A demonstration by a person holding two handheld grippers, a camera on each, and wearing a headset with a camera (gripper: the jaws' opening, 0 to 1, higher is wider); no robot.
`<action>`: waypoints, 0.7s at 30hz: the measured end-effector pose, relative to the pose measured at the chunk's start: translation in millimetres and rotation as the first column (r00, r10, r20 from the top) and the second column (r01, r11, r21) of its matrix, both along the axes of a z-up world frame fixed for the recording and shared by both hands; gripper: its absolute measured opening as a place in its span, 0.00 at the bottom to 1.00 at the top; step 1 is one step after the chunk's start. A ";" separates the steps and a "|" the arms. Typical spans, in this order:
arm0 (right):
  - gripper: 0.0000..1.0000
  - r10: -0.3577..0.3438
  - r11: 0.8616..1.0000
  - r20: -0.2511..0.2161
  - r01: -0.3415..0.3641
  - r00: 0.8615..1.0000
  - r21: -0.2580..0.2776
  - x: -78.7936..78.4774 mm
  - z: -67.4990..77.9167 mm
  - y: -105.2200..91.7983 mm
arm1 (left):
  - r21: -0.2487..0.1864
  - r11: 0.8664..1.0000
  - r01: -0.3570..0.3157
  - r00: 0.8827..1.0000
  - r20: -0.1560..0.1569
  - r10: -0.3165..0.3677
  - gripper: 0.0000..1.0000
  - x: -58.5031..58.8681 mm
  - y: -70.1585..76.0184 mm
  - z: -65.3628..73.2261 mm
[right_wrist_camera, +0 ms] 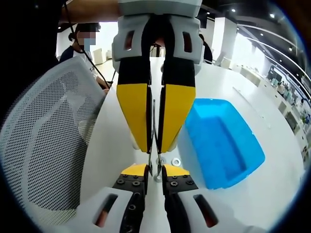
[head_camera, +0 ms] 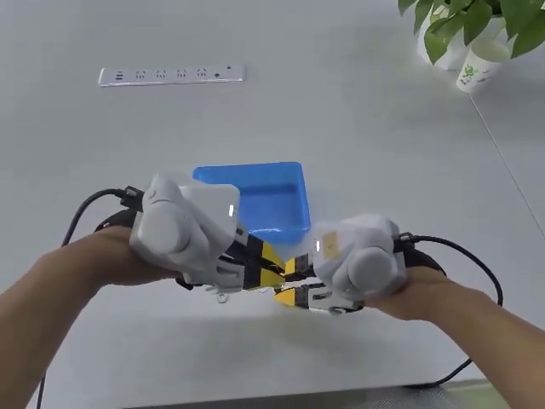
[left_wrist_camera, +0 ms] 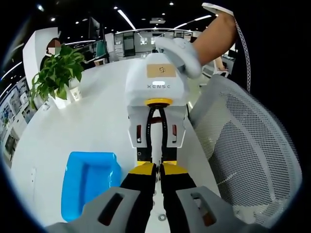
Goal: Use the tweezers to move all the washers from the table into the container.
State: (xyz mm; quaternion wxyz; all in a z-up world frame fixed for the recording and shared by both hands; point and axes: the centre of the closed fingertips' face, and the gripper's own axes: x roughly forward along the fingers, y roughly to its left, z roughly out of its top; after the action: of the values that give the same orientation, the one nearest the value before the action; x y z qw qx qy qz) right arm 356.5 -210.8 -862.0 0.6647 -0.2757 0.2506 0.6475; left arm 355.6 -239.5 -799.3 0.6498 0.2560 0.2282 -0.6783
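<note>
Seemingly everything turns on a thin strip of metal and a washer just under it. From the head view, the left gripper (head_camera: pixel 279 267) and the right gripper (head_camera: pixel 283 296) meet nose to nose on the table (head_camera: pixel 358 128), just on the person's side of the blue container (head_camera: pixel 247 168). Their housings cover whatever sits between the tips.

Seen from the left gripper view, the left gripper (left_wrist_camera: pixel 158 168) has its yellow tips drawn almost together. The right gripper (left_wrist_camera: pixel 155 156) faces it head-on, and the container (left_wrist_camera: pixel 90 179) lies off to the left. One washer (left_wrist_camera: pixel 162 217) lies on the table under the left gripper's jaws.

Only from the right gripper view does the layout become readable. The tweezers (right_wrist_camera: pixel 154 138) run as a narrow blade between the pads of the left gripper (right_wrist_camera: pixel 154 148), which I judge to be clamped on them. Their long axis runs straight along the line joining the two grippers, with the tip pointing into the right gripper (right_wrist_camera: pixel 154 171). That gripper's jaws stand close on either side of the tip, but I cannot tell whether they pinch it.

A second washer (right_wrist_camera: pixel 158 178) lies right at the tweezers' tip, between the right gripper's jaws. Another (right_wrist_camera: pixel 176 161) lies just beside it, toward the container (right_wrist_camera: pixel 223 145). The nearer washer looks the natural first pick, followed by a short carry sideways to the container.
</note>
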 end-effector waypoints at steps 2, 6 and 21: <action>0.13 -0.004 1.000 0.000 0.004 1.000 0.001 0.5 0.1 -0.3 | 0.000 1.000 0.001 1.000 0.002 -0.001 0.07 0.5 0.0 0.1; 0.13 -0.008 1.000 0.004 0.008 1.000 0.002 1.6 0.2 -1.0 | -0.002 1.000 0.003 1.000 0.002 -0.003 0.07 1.2 -1.2 1.2; 0.12 -0.019 1.000 -0.005 0.019 1.000 0.005 1.3 -1.7 -1.2 | 0.000 1.000 0.005 1.000 -0.007 -0.005 0.07 3.1 -2.1 -1.6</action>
State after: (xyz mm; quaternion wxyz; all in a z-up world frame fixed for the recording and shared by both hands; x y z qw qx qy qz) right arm 357.8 -212.1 -863.7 0.6710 -0.2701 0.2531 0.6425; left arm 358.7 -241.6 -800.9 0.6472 0.2542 0.2300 -0.6808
